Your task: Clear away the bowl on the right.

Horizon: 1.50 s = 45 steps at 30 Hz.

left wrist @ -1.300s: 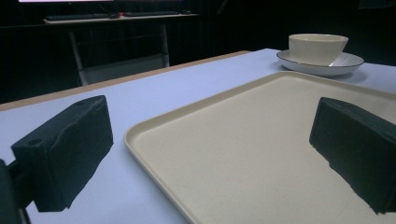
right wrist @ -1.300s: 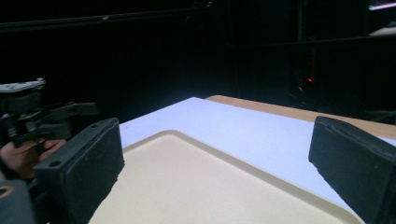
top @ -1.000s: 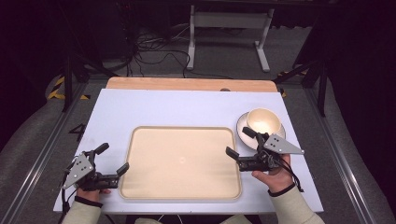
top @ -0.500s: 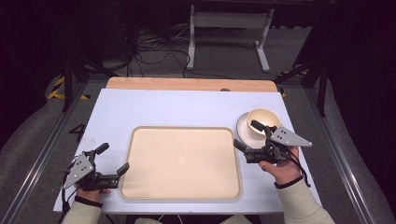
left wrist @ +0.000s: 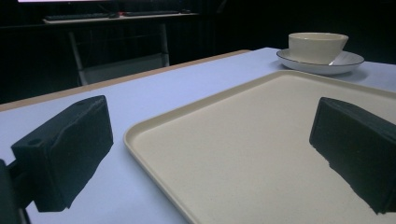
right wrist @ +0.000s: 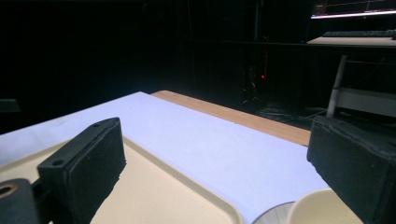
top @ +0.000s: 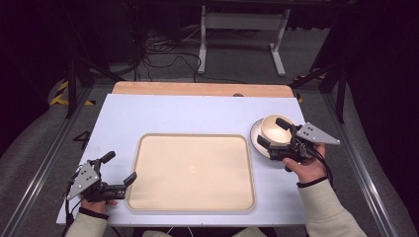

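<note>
A cream bowl (top: 274,126) sits on a white saucer (top: 255,134) at the right of the pale blue table (top: 197,113). My right gripper (top: 270,132) hovers open at the bowl's near side, one jaw over the bowl's right rim and the other at the saucer's front edge. In the right gripper view the gripper (right wrist: 219,172) is wide open, with the bowl's rim (right wrist: 317,210) low beside the right jaw. A cream tray (top: 191,170) lies in the middle of the table. My left gripper (top: 118,168) rests open at the tray's front left corner, with nothing between its jaws (left wrist: 210,154).
A wooden strip (top: 197,89) runs along the table's far edge. Beyond it stand a metal stand (top: 242,29) and floor cables (top: 163,49). The left gripper view shows the tray (left wrist: 261,140), with the bowl (left wrist: 317,46) and saucer (left wrist: 348,59) beyond it.
My right gripper has moved away from the person, from the tray's right edge up to the bowl and saucer. The left gripper has hardly moved.
</note>
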Tool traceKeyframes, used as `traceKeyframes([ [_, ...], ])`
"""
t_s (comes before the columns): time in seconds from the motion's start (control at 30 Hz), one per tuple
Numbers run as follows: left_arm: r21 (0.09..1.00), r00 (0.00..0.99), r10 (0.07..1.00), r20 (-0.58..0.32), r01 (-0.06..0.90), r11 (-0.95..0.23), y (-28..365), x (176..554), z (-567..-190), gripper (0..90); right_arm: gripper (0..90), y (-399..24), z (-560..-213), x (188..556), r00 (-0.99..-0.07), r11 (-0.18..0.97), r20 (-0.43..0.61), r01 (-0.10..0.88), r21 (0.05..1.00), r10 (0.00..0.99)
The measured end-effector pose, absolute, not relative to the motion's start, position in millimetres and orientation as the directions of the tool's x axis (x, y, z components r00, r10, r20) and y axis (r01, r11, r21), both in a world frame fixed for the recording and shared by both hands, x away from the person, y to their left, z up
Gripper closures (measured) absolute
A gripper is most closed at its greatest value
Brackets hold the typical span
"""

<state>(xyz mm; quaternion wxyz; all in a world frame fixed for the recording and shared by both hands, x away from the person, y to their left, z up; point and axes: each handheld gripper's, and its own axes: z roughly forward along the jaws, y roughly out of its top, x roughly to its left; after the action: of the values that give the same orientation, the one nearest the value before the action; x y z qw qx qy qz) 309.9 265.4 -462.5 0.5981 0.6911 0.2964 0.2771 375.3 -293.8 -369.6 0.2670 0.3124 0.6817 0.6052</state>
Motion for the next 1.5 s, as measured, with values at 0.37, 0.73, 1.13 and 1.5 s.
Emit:
traceKeyframes([
  [0.37, 0.991, 0.672, 0.74, 0.03, 0.078, -0.11, 265.6, 310.2, -462.5, 0.2, 5.2, -310.8, -368.6, 390.4, -0.656, 0.071, 0.021, 0.114, 0.991, 0.755],
  [0.73, 0.991, 0.671, 0.741, 0.028, 0.079, -0.109, 265.5, 310.0, -462.5, 0.2, 5.3, -326.2, -371.2, 402.6, -0.627, 0.04, 0.047, 0.123, 0.992, 0.778],
  [1.13, 0.991, 0.671, 0.741, 0.028, 0.079, -0.109, 265.4, 310.0, -462.5, 0.2, 7.6, -336.5, -372.2, 409.3, -0.589, 0.082, 0.019, 0.144, 0.986, 0.808],
  [1.5, 0.991, 0.671, 0.74, 0.028, 0.079, -0.109, 265.4, 310.1, -462.5, 0.2, 15.3, -345.5, -373.3, 419.4, -0.531, 0.1, 0.037, 0.228, 0.969, 0.847],
])
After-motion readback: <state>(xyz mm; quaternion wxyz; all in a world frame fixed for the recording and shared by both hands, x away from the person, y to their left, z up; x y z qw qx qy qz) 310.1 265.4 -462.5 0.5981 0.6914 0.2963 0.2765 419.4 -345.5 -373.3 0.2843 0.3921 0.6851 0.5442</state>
